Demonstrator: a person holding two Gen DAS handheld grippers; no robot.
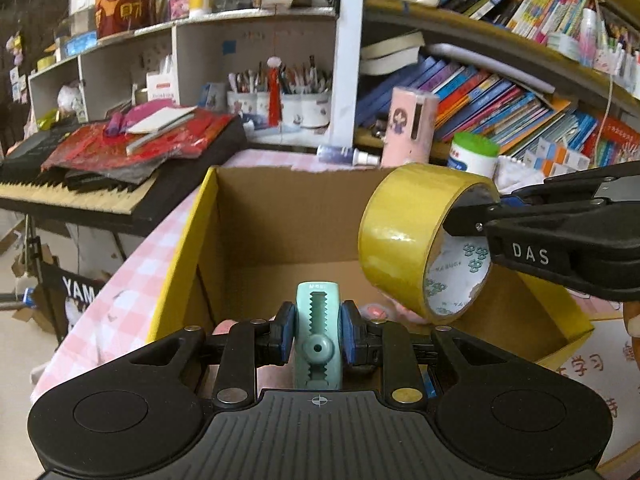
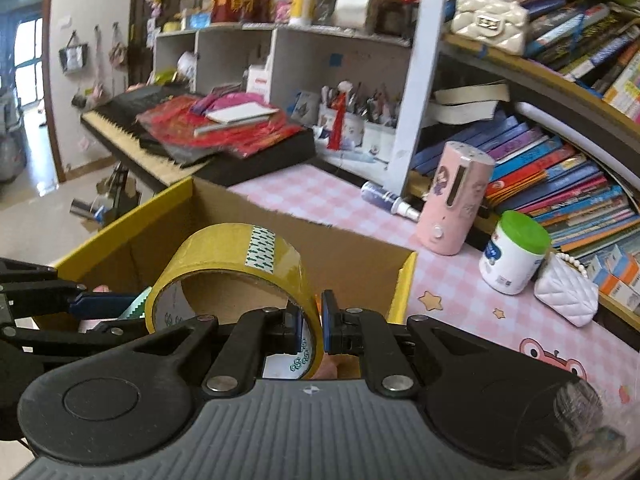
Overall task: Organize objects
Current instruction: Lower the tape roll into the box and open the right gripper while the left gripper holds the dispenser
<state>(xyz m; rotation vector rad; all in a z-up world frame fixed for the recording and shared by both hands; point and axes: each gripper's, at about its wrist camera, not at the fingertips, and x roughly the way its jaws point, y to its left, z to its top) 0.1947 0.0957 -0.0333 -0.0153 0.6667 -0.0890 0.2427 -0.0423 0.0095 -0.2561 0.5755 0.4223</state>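
Note:
My left gripper (image 1: 318,330) is shut on a mint-green utility knife (image 1: 318,320) and holds it upright over the open cardboard box (image 1: 280,216) with yellow outer walls. My right gripper (image 2: 312,330) is shut on the wall of a yellow tape roll (image 2: 224,248), held above the same box (image 2: 360,256). In the left wrist view the tape roll (image 1: 400,232) hangs at the right with the right gripper's fingers (image 1: 464,220) on its rim. In the right wrist view the left gripper's blue pad (image 2: 104,304) and the knife tip (image 2: 138,306) show at the left.
The box stands on a pink checked tablecloth (image 2: 320,196). Behind it are a pink cylinder (image 2: 456,200), a green-lidded white can (image 2: 514,254), a small spray bottle (image 2: 388,200), a white quilted purse (image 2: 566,292), bookshelves (image 2: 560,168) and a keyboard (image 1: 80,192) piled with red items. Pinkish items lie inside the box (image 1: 376,312).

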